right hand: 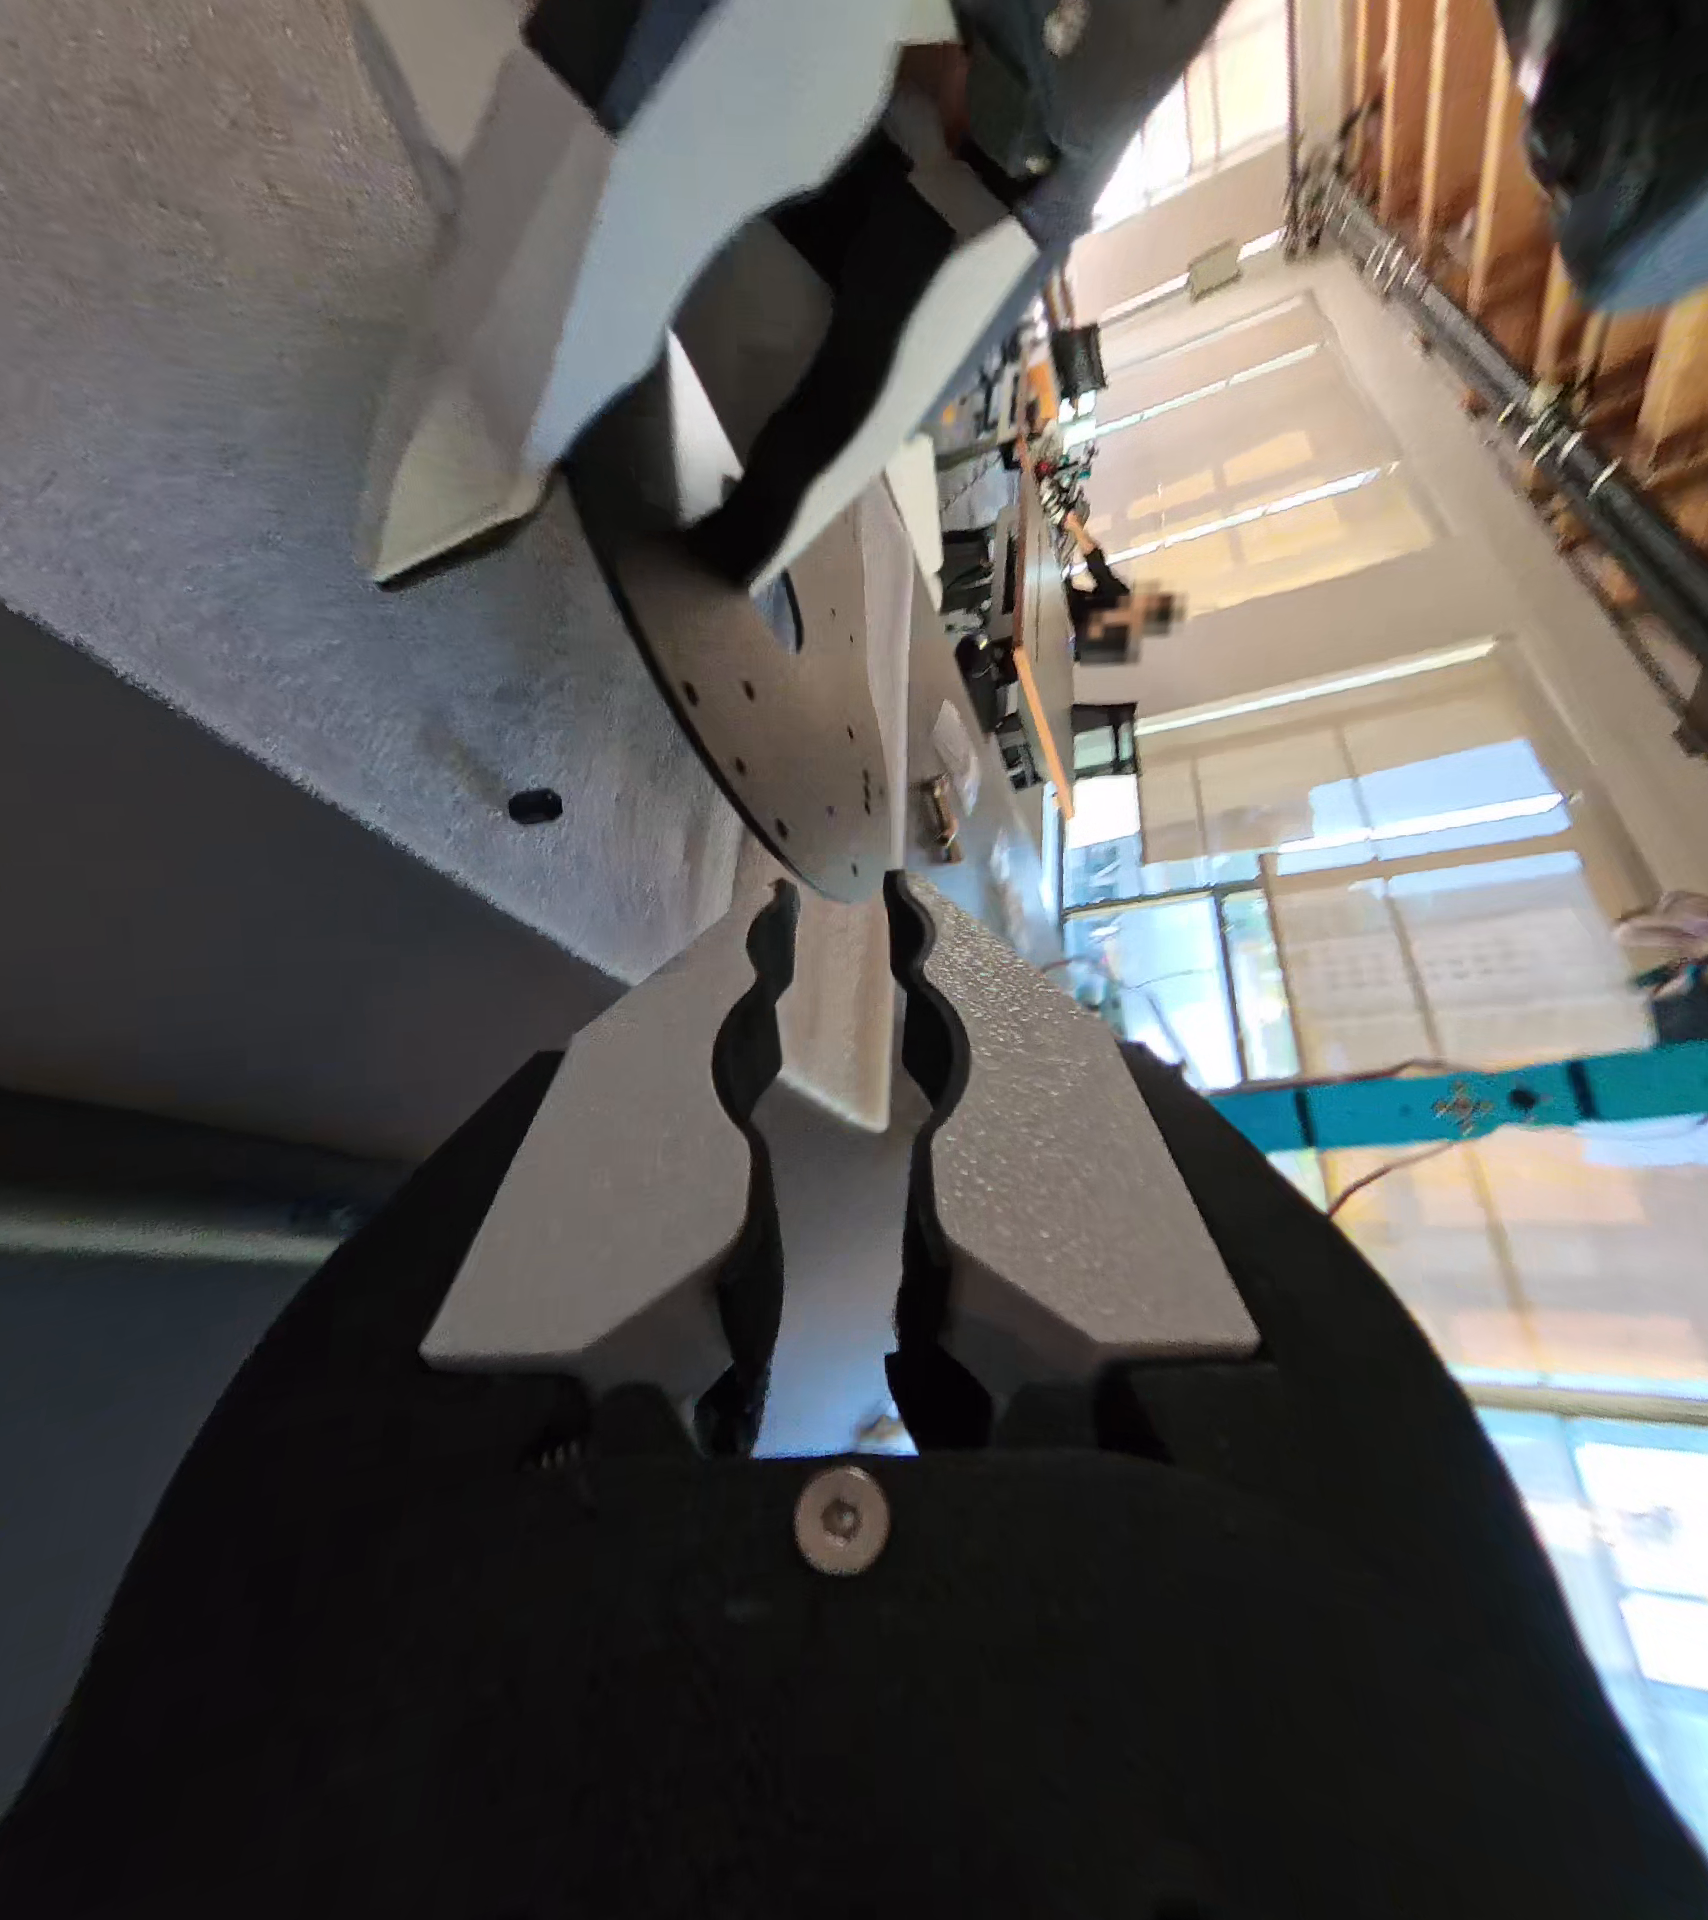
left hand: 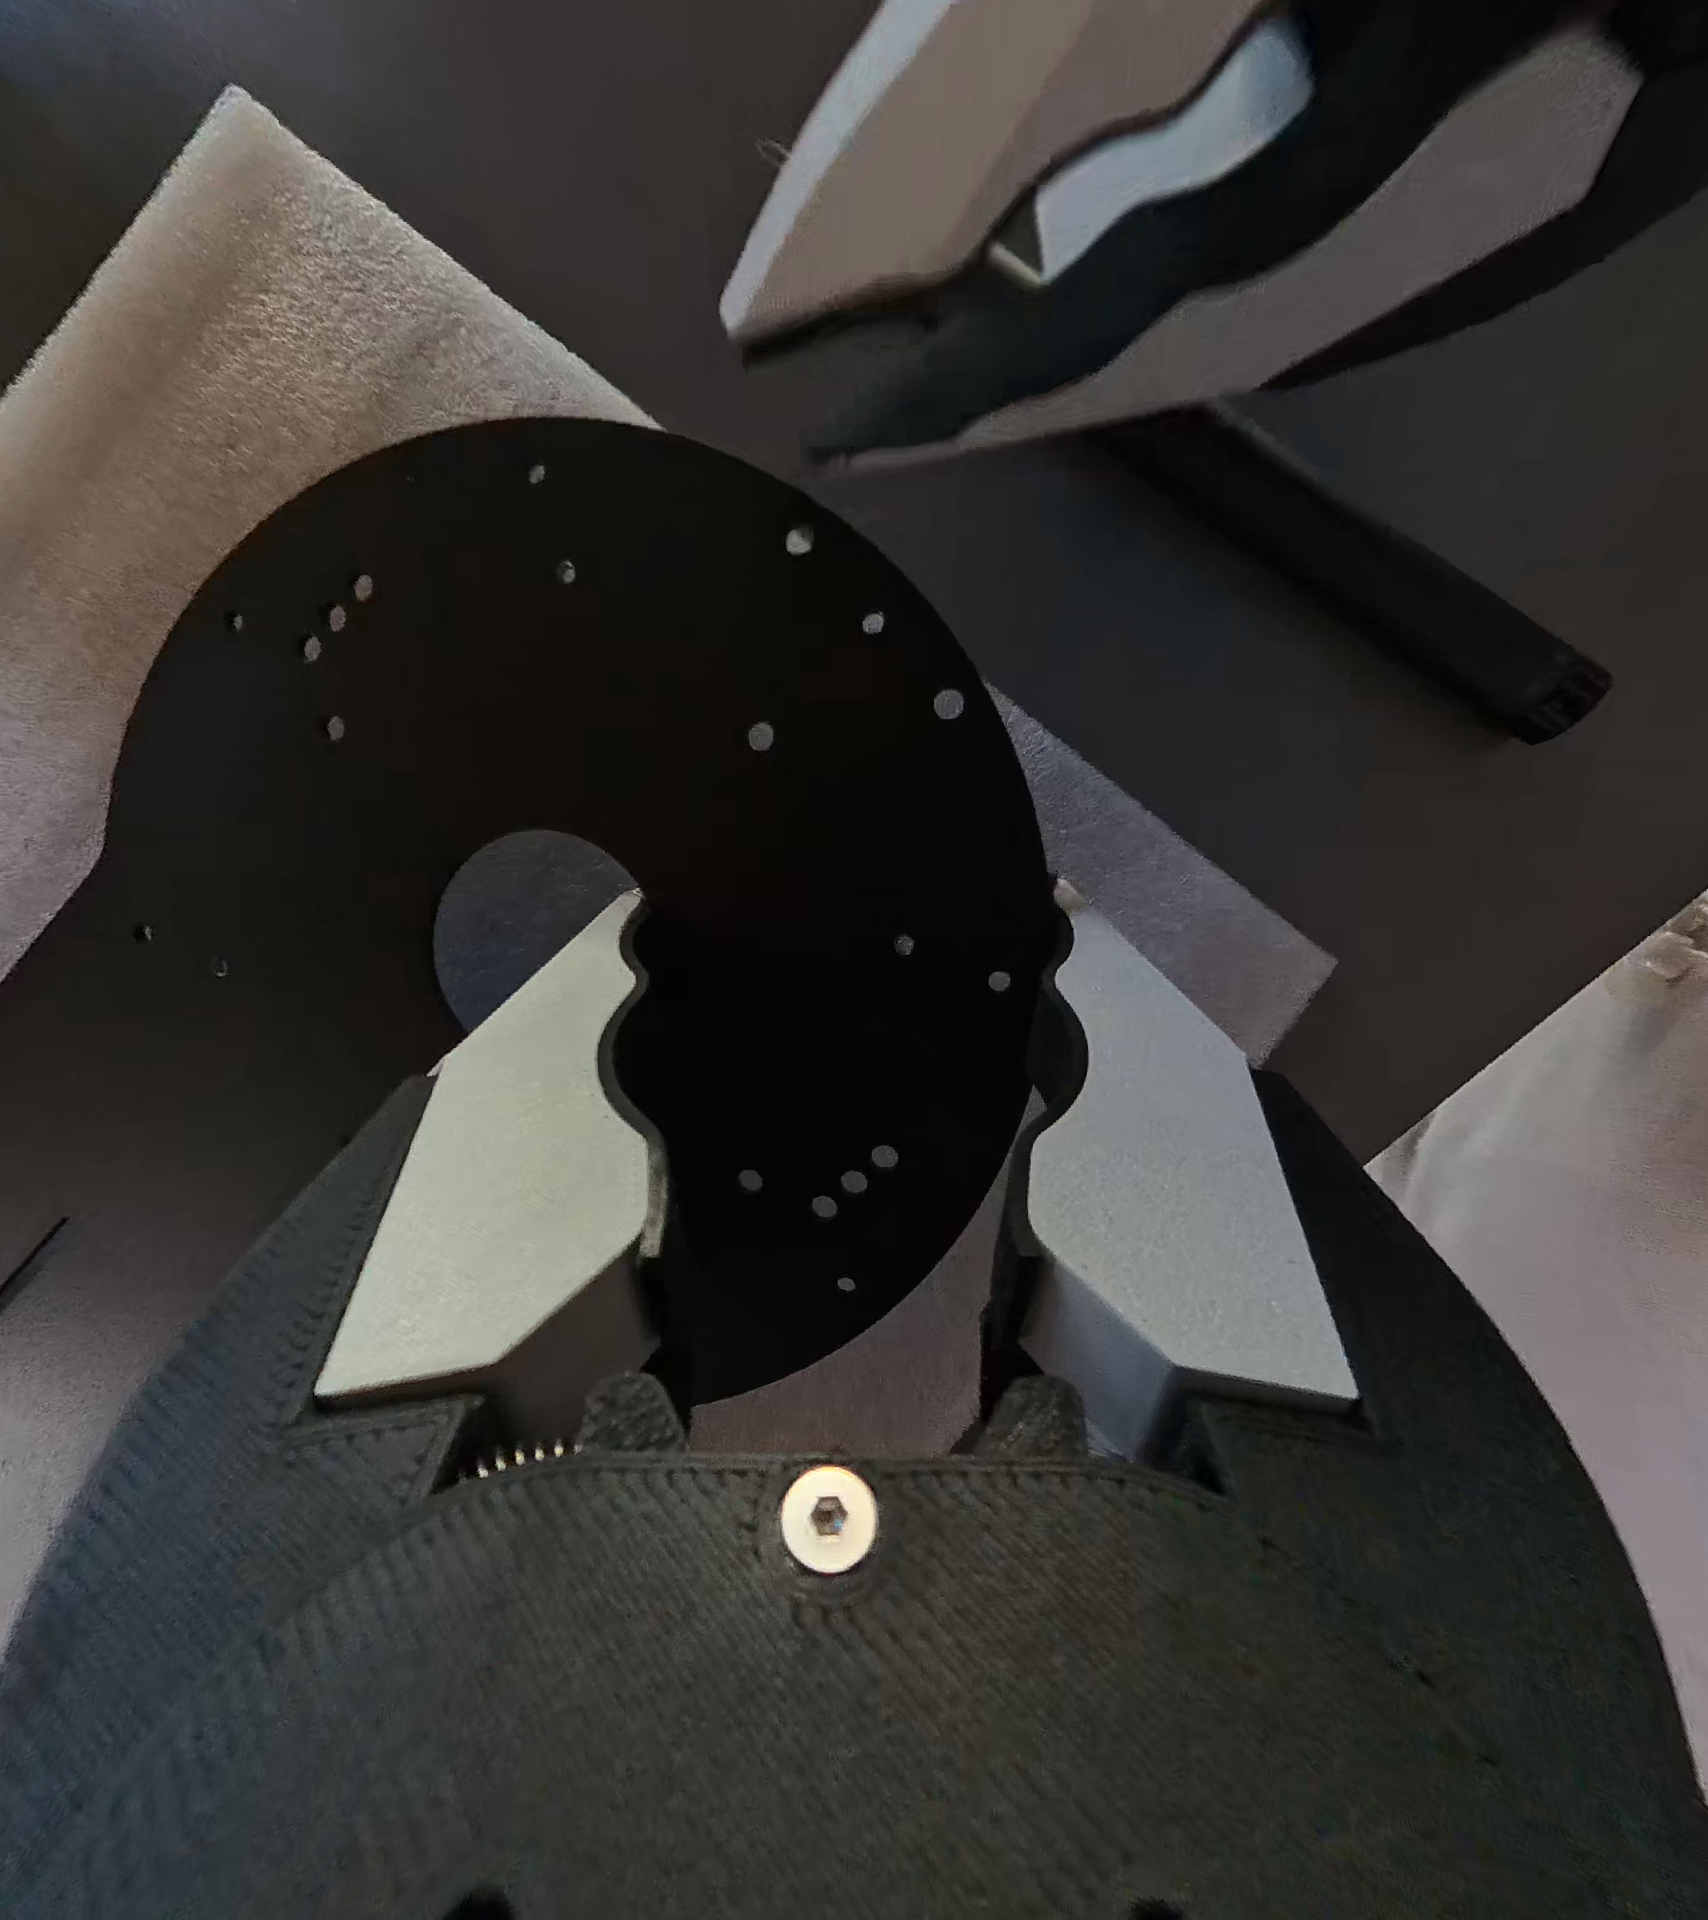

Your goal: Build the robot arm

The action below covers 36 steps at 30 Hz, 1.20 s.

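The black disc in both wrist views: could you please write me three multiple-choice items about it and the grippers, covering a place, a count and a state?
1. What does the black disc hang over?
A. a wooden tray
B. a grey pad
C. a blue cloth

2. How many large round openings does the disc have?
A. one
B. three
C. none

3. How is the right gripper?
A. shut on the disc
B. shut on a screw
C. open, with its tips at the disc's rim

Answers:
1 B: the grey pad spreads out behind the disc, which the left gripper holds.
2 A: there is a single central opening, and the other holes are small.
3 C: a gap shows between its fingers, with nothing in it.
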### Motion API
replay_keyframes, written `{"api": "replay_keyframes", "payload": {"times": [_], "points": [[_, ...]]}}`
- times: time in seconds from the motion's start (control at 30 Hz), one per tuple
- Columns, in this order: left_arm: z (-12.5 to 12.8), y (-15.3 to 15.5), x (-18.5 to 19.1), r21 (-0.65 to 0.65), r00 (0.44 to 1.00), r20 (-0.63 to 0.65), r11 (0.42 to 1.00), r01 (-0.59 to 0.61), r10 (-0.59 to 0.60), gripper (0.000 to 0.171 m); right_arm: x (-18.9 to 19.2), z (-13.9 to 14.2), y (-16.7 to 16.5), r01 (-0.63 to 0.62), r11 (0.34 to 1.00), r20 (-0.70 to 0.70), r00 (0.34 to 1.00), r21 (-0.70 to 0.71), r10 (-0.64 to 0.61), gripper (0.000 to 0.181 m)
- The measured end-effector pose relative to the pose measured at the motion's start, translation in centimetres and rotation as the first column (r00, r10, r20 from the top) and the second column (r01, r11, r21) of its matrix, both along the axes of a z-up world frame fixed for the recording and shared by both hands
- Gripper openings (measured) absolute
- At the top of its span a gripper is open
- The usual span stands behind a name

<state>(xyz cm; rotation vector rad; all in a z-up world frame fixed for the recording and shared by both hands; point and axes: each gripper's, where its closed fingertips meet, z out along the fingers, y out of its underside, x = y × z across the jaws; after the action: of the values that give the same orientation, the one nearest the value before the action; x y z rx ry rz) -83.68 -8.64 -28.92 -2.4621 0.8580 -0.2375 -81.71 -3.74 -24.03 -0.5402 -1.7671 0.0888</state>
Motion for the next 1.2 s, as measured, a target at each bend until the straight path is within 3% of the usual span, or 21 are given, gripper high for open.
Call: {"api": "replay_keyframes", "payload": {"times": [0.1,0.27,0.4,0.63,0.77,0.9,1.03,1.13,1.2], "points": [[-0.7,-0.2,-0.1,-0.004,1.0,-0.026,1.0,0.006,-0.006,0.069,1.3,-0.5,0.5,0.08,0.98,0.047,0.996,-0.185,-0.072,0.016],[-1.2,-0.2,-0.1,-0.002,0.999,-0.046,1.0,0.006,-0.006,0.069,2.3,-2.0,-0.7,0.174,0.841,0.131,0.984,-0.512,-0.123,0.017],[-1.1,-0.2,-0.1,-0.002,0.999,-0.045,1.0,0.008,-0.008,0.069,2.1,-4.3,-1.6,0.261,0.741,0.25,0.96,-0.619,-0.13,0.019],[-1.2,-0.3,-0.1,-0.013,0.999,-0.049,1.0,0.005,-0.006,0.069,0.9,-4.1,-2.5,0.266,0.525,0.248,0.963,-0.808,-0.107,0.019],[-1.3,-0.2,-0.1,-0.021,0.999,-0.05,1.0,0.005,-0.006,0.069,0.4,-3.9,-2.9,0.261,0.449,0.248,0.965,-0.855,-0.088,0.019],[-1.3,-0.3,-0.1,-0.028,0.999,-0.051,1.0,0.006,-0.007,0.069,0.2,-4.9,-2.6,0.332,0.462,0.318,0.942,-0.823,-0.11,0.018],[-1.3,-0.3,-0.2,-0.037,0.999,-0.053,0.999,0.008,-0.01,0.07,2.4,-5.9,-1.7,0.425,0.497,0.394,0.903,-0.756,-0.173,0.018],[-1.3,-0.2,-0.2,-0.037,0.999,-0.053,0.999,0.006,-0.008,0.07,2.5,-4.8,-2.3,0.397,0.409,0.36,0.918,-0.822,-0.167,0.017],[-1.3,-0.3,-0.3,-0.04,0.999,-0.053,0.999,0.007,-0.009,0.07,2.3,-4.4,-2.6,0.397,0.387,0.357,0.918,-0.832,-0.174,0.017]]}}
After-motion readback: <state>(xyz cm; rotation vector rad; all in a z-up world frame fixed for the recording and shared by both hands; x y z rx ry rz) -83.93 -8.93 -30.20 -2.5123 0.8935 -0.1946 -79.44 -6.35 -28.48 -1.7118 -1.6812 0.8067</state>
